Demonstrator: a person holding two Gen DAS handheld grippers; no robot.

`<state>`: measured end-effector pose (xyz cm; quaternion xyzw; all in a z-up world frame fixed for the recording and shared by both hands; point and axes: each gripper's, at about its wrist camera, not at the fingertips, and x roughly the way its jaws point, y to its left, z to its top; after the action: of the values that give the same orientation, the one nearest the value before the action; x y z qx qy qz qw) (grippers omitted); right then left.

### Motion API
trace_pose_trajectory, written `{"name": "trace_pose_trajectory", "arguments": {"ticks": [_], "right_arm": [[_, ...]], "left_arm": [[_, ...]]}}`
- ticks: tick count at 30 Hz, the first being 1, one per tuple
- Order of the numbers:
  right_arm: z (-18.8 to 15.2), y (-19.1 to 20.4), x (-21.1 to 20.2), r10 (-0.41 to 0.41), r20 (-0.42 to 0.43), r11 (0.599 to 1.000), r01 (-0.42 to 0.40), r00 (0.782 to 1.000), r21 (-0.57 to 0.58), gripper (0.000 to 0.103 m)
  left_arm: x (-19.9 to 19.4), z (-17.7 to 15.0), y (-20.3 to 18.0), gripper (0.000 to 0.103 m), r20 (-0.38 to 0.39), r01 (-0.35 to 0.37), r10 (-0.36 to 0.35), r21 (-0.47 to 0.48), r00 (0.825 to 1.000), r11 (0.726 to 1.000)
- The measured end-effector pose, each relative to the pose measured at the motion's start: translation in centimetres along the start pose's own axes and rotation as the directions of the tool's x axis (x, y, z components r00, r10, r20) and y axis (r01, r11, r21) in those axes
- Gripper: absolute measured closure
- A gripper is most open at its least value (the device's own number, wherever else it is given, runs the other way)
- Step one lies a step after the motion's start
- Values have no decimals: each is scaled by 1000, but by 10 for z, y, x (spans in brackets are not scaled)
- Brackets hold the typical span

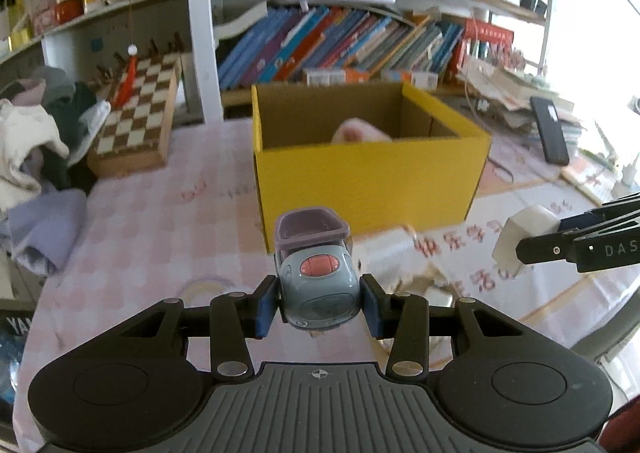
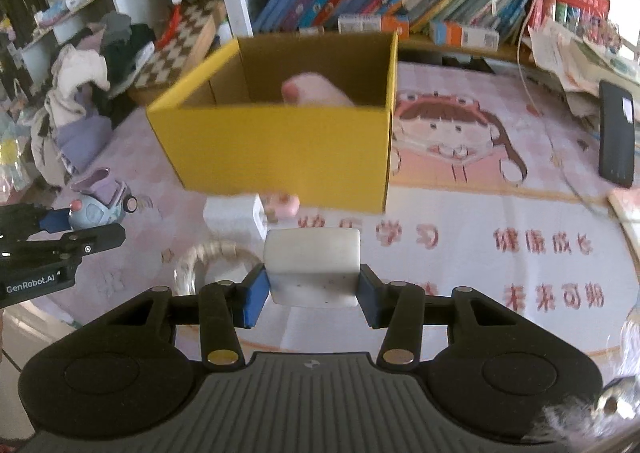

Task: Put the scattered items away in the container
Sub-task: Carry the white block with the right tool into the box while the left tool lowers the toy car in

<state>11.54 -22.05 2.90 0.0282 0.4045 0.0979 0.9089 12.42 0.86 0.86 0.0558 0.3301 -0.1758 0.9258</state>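
A yellow cardboard box (image 1: pixel 368 177) stands open on the table, with a pink soft item (image 1: pixel 360 131) inside; it also shows in the right wrist view (image 2: pixel 280 149). My left gripper (image 1: pixel 320 303) is shut on a grey-blue toy car (image 1: pixel 318 289) with a purple seat, held above the table before the box. The car also shows in the right wrist view (image 2: pixel 102 201). My right gripper (image 2: pixel 312 289) is shut on a white block (image 2: pixel 312 267), also in front of the box. That block shows in the left wrist view (image 1: pixel 520 237).
A white box (image 2: pixel 236 215), a small pink item (image 2: pixel 284 205) and a tape ring (image 2: pixel 212 257) lie on the pink tablecloth near the box. A chessboard case (image 1: pixel 136 121) and a clothes pile (image 1: pixel 36 157) sit left, a black phone (image 1: pixel 550 131) right, bookshelves behind.
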Motion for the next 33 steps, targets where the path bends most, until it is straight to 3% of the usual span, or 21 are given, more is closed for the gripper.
{"name": "trace_pose_trajectory", "arguments": {"ticks": [12,20,26,33], "right_arm": [[58,-3,-7,49,100,998,-44,994,-47,59],[99,-11,6,81,143,993,-67,986,-102,59],[123,-24,27,112,135,987,-95,984,-126,59],[155,-33,58,157,147,977,-132,976,-168,59]], "left_arm": [[2,51,6,61,112,12,-12,4,994,1000],[27,87,6,61,143,-1,-1,15,990,1000],[49,107,-2,60,132,-8,3,37,991,999],[84,119,-14,60,54,-21,17,72,998,997]]}}
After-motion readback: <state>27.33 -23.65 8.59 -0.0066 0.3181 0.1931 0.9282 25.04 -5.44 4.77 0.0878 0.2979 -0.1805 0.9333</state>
